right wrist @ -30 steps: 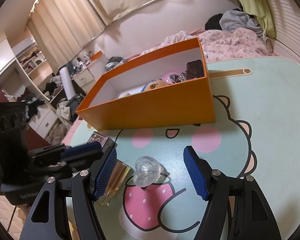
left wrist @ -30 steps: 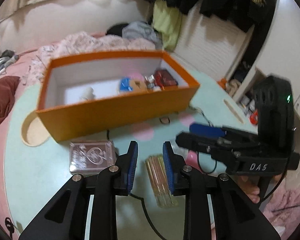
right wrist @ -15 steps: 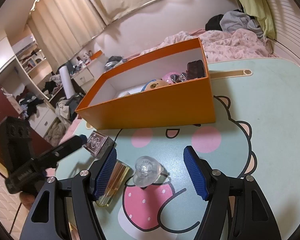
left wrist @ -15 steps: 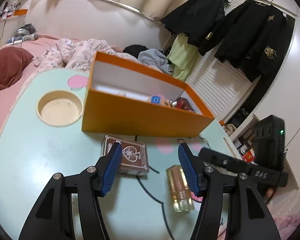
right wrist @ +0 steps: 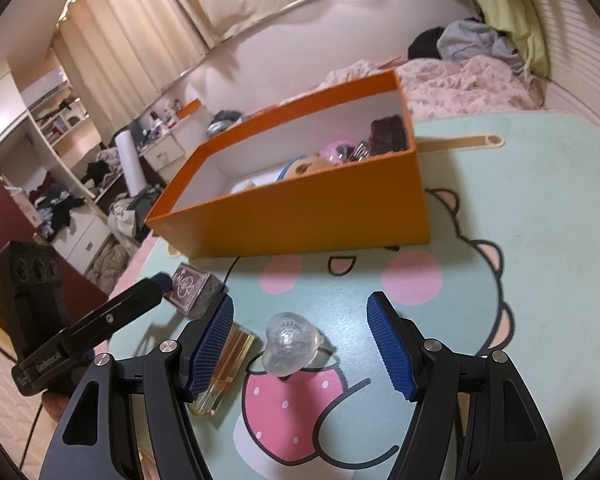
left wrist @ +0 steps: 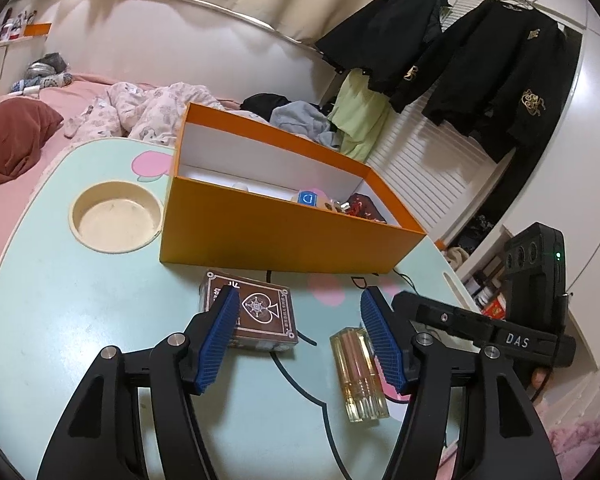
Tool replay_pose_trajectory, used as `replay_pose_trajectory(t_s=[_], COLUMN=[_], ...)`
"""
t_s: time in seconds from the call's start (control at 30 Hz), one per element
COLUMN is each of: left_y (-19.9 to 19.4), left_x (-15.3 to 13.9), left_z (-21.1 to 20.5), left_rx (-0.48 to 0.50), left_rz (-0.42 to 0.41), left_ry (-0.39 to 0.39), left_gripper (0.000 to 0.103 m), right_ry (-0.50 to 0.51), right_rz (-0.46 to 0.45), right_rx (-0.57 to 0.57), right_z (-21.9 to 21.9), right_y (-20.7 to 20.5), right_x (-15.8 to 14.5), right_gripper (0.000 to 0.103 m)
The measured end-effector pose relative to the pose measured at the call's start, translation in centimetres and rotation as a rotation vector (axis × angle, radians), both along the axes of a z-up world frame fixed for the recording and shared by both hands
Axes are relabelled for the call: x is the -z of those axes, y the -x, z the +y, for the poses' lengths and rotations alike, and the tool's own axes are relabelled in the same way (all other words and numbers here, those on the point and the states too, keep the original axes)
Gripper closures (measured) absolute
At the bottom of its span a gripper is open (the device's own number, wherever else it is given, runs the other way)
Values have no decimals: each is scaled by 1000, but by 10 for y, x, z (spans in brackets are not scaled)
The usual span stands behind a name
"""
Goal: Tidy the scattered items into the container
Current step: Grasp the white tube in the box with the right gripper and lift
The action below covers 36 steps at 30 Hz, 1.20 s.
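An orange box [left wrist: 284, 236] with white inner walls stands on the table and holds several small items; it also shows in the right wrist view [right wrist: 312, 216]. A brown card deck [left wrist: 260, 316] lies in front of it, and shows in the right wrist view [right wrist: 190, 290]. A clear amber bottle [left wrist: 358, 374] lies to its right, also seen from the right wrist [right wrist: 226, 366]. A clear heart-shaped ring [right wrist: 288, 340] rests on the table. My left gripper [left wrist: 304, 344] is open and empty above the deck and bottle. My right gripper [right wrist: 300, 344] is open and empty around the ring.
The mint table [left wrist: 60, 312] has a round cup recess [left wrist: 114, 220] at the left and a cartoon print [right wrist: 452, 280]. A pink bed with bedding [left wrist: 140, 112] lies behind. Black jackets [left wrist: 480, 60] hang on a wardrobe at the right.
My left gripper opened wide, rose and pulled back to the left, so the deck now lies between its fingers. My right gripper stayed open around the ring.
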State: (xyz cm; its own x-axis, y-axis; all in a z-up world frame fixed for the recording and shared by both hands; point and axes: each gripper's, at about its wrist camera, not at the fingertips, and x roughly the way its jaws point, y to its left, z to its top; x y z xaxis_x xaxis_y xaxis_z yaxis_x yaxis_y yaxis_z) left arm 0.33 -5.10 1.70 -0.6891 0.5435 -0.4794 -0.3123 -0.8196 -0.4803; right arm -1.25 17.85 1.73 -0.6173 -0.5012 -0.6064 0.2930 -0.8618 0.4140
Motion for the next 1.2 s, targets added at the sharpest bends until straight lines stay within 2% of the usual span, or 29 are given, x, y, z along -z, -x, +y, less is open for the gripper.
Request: replay_pose_trajectory(t_s=[0.1,0.17,0.3,0.37,0.47,0.57,0.63,0.7,0.77,0.83,0.97,1.0,1.1,1.2], left_y=[-1,-2,-2,-4,-9,-12,-12,-11,-10,-10,-10,-10,-9,-12], left_x=[-1,-2,-2,-3,-4,-4,-4,-5,-5,-5,-5,-5,-5,-5], left_z=[-3,-3,1,1,-1,-4,-4,-5,-5,-4,-5,-5,-4,-5], left_rx=[-16,-23,-22,-25,-35,-39,-41,-37,-36,-34,-30,-29,-27,-23], left_rz=[11,11,5,19,38,47,50,48,45,47,61,57,57,66], left_ry=[-11,-3,22,25,21,7,-2,-7,-8,-10,-19,-18,-22,-35], left_gripper=[39,39,39,39,39,39,39,39,39,39,39,39,39,39], right_ry=[-24,-16,101,57,-67,-151,-197,-243,-277,-295,-287,-301,-382,-447], right_rz=[18,-4,-23,-56,-159,-327,-442,-505,-566,-588,-588,-584,-545,-472], right_rx=[-18,-47,-96,-105,-102,-148,-200,-198,-148,-132,-131,-127,-143,-170], right_z=[-3,-7,-12,-26,-60,-95,-117,-129,-134,-137,-140,-146,-161,-169], right_y=[-3,-2,12,29,70,115,138,152,165,173,181,182,181,178], right_x=[-5,-12,-61,-88,-107,-89,-63,-43,-22,-11,-7,-9,-10,-12], right_gripper=[34,34,34,34,34,37,59,61,64,68,68,72,84,85])
